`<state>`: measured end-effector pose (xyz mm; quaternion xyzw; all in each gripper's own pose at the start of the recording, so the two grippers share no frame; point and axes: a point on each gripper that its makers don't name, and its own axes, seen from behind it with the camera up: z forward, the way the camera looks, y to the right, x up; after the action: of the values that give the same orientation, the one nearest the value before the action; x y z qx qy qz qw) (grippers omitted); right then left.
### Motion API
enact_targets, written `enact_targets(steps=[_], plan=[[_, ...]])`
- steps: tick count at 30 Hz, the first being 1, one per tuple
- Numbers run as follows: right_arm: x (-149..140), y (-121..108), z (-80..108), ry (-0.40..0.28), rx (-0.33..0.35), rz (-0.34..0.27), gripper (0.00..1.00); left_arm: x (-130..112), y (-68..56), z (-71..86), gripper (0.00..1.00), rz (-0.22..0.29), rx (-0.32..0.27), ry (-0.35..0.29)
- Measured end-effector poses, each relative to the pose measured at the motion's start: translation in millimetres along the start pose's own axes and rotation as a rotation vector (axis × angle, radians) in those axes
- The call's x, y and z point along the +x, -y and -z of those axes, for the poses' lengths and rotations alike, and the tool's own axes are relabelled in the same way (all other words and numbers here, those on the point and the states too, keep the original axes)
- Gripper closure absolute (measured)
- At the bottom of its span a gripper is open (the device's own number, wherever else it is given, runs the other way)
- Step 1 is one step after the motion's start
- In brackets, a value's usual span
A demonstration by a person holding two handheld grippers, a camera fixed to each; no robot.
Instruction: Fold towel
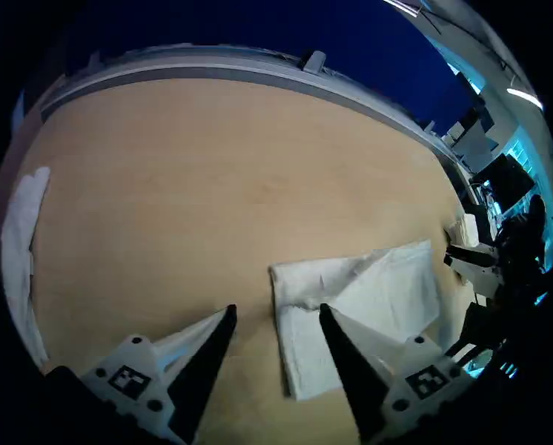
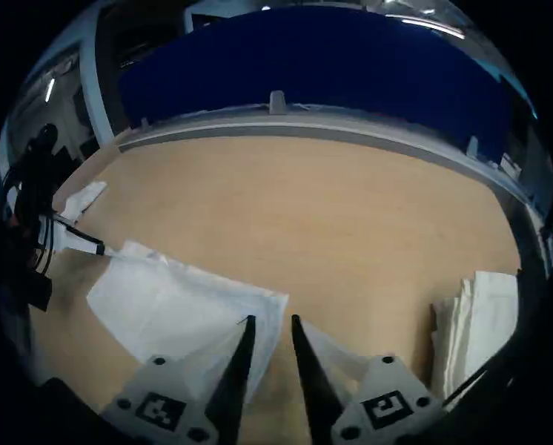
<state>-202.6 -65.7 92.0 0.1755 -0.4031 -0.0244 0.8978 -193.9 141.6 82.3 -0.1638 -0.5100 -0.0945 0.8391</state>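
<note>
Because the pale wooden table [image 1: 202, 185] is broad and bare across its middle, it gives the fold plenty of room. A grey raised edge [image 2: 313, 127] and a blue partition [image 2: 313, 67] close it off at the back.

Near the front of the table lies the white towel [image 1: 380, 297], flat on the wood. One layer seems turned over another, so the fold looks begun rather than finished.

A pile of white cloth [image 1: 21, 237] lies along the table's margin in the left gripper view. In the right gripper view, a stack of folded towels [image 2: 477, 326] sits well apart from the work, probably set aside to keep the folding space free.

The left gripper [image 1: 276, 317] hovers low with its fingers wide apart, one over the towel's edge and the other over bare wood. It is likely straddling that edge so the cloth can be pinched.

The right gripper [image 2: 271, 320] sits just at a corner of the towel, its fingers a narrow gap apart. Wood shows between them and nothing is clamped. Whether either finger touches the cloth cannot be told.
</note>
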Motion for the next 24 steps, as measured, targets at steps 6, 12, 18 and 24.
enact_targets(steps=[6,12,18,24], plan=[[5,-1,5.0,-0.018,0.002,0.004,0.08,13,8.5,7.3,0.05,0.000,0.026,-0.048],[2,1,10.5,-0.018,0.006,0.005,0.08,12,6.3,14.3,0.05,-0.009,0.026,-0.061],[-1,4,26.8,-0.027,0.009,0.016,0.08,-1,0.6,32.8,0.05,-0.039,0.031,-0.087],[-9,7,51.1,-0.042,-0.009,0.019,0.08,-24,2.6,60.8,0.05,-0.058,0.076,-0.117]])
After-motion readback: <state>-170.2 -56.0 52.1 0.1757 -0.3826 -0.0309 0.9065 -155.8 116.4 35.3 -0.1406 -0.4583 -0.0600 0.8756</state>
